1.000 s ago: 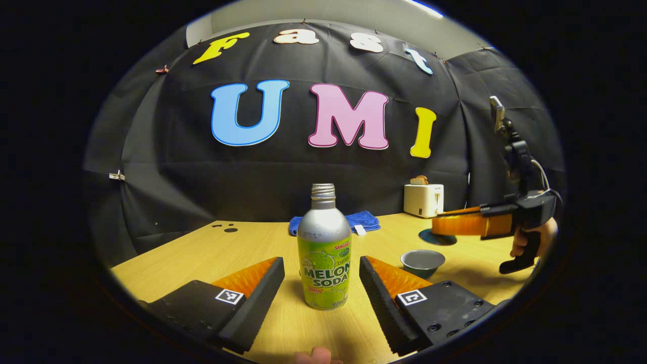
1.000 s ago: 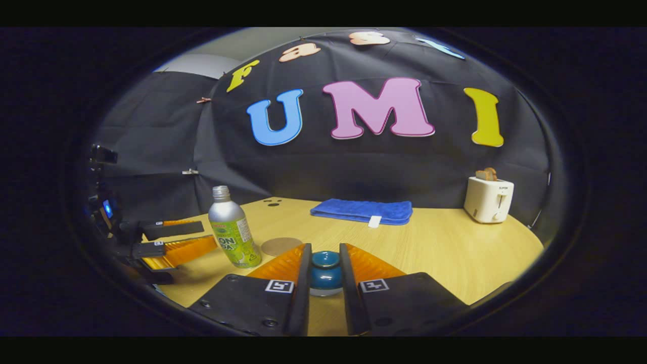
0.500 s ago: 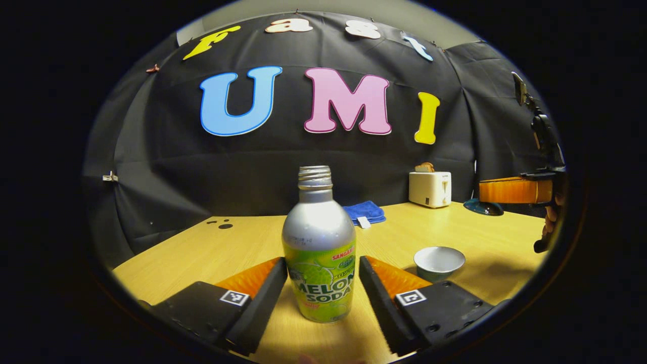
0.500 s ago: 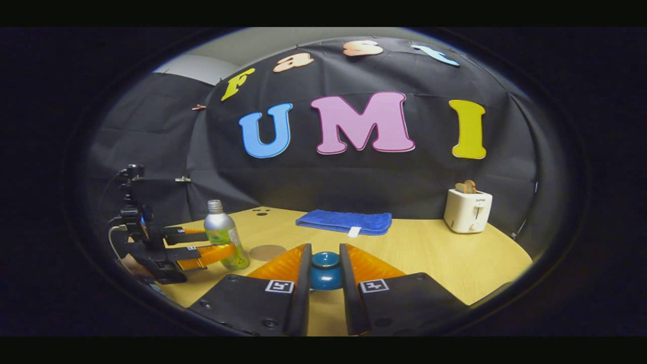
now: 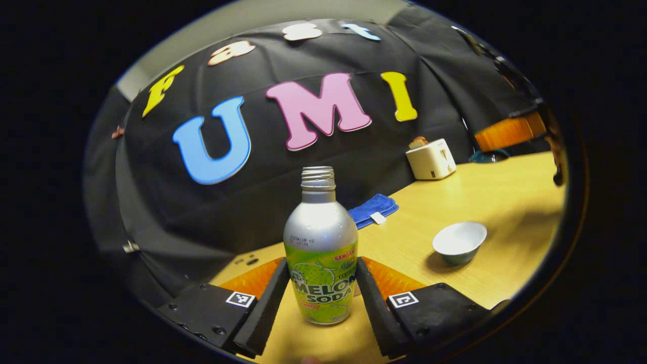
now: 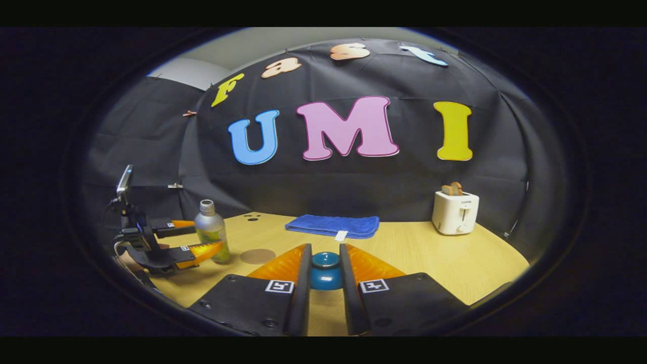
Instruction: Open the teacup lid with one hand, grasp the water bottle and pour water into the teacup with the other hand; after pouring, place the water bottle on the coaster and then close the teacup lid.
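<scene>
The left hand-held gripper [image 5: 319,298] clamped the water bottle [image 5: 320,247], seemingly lifted off the surface [image 5: 485,192]; the right hand-held gripper [image 6: 323,278] pinched the lid [image 6: 325,270]. Beyond, the teacup [image 5: 459,241] stood open and the coaster [image 6: 257,256] bare: pouring, placing and closing remained.

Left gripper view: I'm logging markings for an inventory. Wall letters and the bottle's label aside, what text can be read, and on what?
Nothing can be quoted.
Bottle: a line of small print on the bare metal above the label, too small to read.
Toaster: a small mark on its front, too small to read.
Left gripper: square coded tags on both fingers, with no letters or numbers.
</scene>
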Available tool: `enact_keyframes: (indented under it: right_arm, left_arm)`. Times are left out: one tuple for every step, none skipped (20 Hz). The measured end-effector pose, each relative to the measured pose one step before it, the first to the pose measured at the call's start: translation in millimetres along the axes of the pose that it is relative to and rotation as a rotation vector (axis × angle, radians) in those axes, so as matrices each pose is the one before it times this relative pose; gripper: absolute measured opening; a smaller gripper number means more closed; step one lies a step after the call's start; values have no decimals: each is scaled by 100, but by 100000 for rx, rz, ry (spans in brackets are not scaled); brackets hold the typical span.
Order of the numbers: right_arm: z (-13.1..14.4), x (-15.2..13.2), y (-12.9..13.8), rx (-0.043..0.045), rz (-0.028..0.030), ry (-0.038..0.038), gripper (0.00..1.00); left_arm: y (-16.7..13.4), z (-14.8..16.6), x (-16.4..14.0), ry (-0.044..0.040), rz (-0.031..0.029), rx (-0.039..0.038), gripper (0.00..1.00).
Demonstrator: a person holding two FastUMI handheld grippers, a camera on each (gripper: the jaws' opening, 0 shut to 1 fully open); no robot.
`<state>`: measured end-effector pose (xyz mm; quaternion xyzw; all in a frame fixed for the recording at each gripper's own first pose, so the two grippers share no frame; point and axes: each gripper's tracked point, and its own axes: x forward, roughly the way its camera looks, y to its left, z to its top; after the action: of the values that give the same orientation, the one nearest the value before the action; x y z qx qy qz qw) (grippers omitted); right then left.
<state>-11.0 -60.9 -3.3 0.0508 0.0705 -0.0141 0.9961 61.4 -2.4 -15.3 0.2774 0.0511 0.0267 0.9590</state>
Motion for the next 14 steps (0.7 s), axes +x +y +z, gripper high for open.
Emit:
enact_keyframes:
  right_arm:
    - [9, -115, -338, -40, -697, 38, 33]
    - [77, -38, -365, 108, -524, 135, 33]
    - [117, -112, -332, 138, -580, -131, 33]
    - [147, -52, -365, 41, -751, -178, 33]
    - [97, -137, -408, -11, -794, -260, 33]
    - [168, -102, -283, 3, -548, -276, 33]
    - [145, -157, -163, 272, -384, -378, 33]
    - [176, -124, -124, 417, -181, -408, 33]
    - [92, -96, -223, 347, -275, -388, 33]
    - [189, -66, -171, 109, -210, -370, 33]
    - [111, -87, -99, -1, -132, -148, 33]
    - [65, -72, -136, 176, -178, -256, 33]
    - [142, -147, -29, 211, 106, -102, 33]
    - [57, -71, -62, 192, -115, -328, 35]
  left_arm:
    - [108, 383, -2, -456, 532, 9502, 81]
    - [-15, 382, 44, -538, 462, 9622, 81]
    - [-10, 371, -33, -737, 198, 9328, 81]
    - [-287, 138, -39, -24, -144, 8842, 81]
    - [-310, 54, -67, 839, -432, 7826, 80]
    - [-367, 55, 71, 625, -838, 6290, 80]
    - [-237, 202, 43, -161, -1017, 5152, 80]
    - [-96, 303, -127, -597, -549, 5313, 80]
    - [34, 475, -97, -958, 192, 6132, 80]
    - [-156, 643, 131, -1454, 400, 6826, 80]
    - [-127, 838, 227, -1325, -3, 7142, 80]
    - [-127, 360, 222, -1201, -252, 6401, 80]
    - [-241, 369, 102, -1153, -849, 5753, 80]
    - [-281, 417, 281, -779, -948, 5116, 80]
